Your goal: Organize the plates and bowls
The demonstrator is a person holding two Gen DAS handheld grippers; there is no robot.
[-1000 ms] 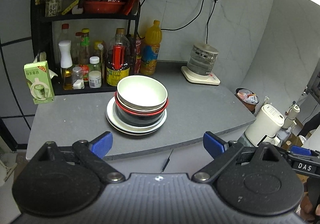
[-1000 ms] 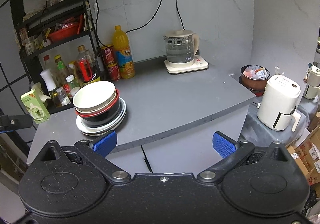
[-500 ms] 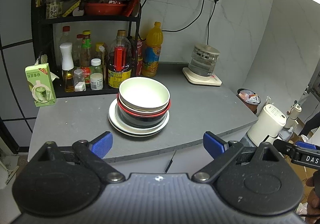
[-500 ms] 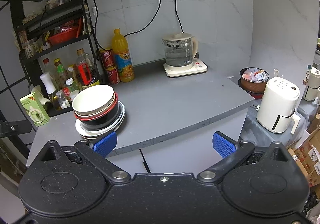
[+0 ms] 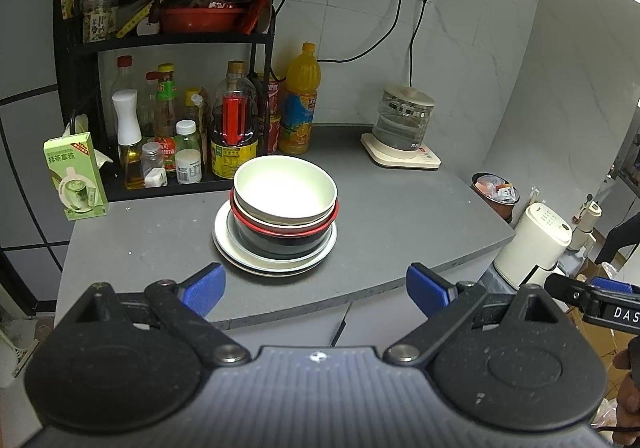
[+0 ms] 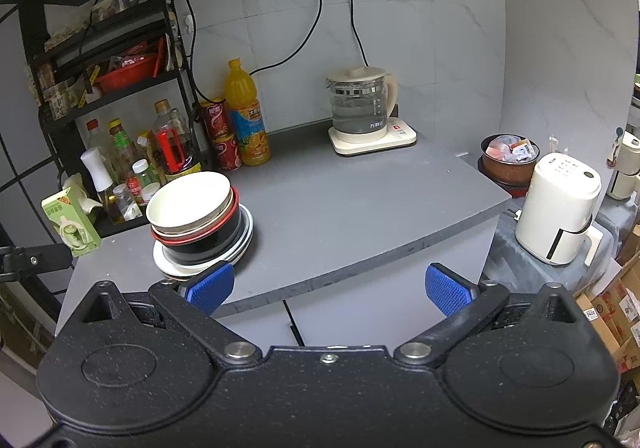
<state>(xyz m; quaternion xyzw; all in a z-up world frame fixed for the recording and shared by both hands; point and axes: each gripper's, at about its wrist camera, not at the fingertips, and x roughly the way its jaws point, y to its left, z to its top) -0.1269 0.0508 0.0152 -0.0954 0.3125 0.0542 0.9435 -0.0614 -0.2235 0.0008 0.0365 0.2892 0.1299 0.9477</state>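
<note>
A stack of dishes stands on the grey counter (image 5: 400,216): a cream bowl (image 5: 285,187) on top, a red-rimmed black bowl (image 5: 280,238) under it, white plates (image 5: 240,254) at the bottom. My left gripper (image 5: 316,286) hangs open just in front of the stack, off the counter's front edge, holding nothing. From the right wrist view the same stack sits at the left, cream bowl (image 6: 188,200) uppermost over the white plates (image 6: 168,262). My right gripper (image 6: 330,288) is open and empty, back from the counter (image 6: 360,216) edge.
A black rack (image 5: 168,36) with sauce bottles and an orange drink bottle (image 5: 298,104) lines the back left. A green carton (image 5: 76,176) stands at the left edge, a glass kettle (image 5: 404,124) at the back right. A white appliance (image 6: 560,204) sits lower, right of the counter.
Both grippers have drifted slightly; the stack now sits a little lower and nearer in the left wrist view. Both stay open, and the dishes have not moved.
</note>
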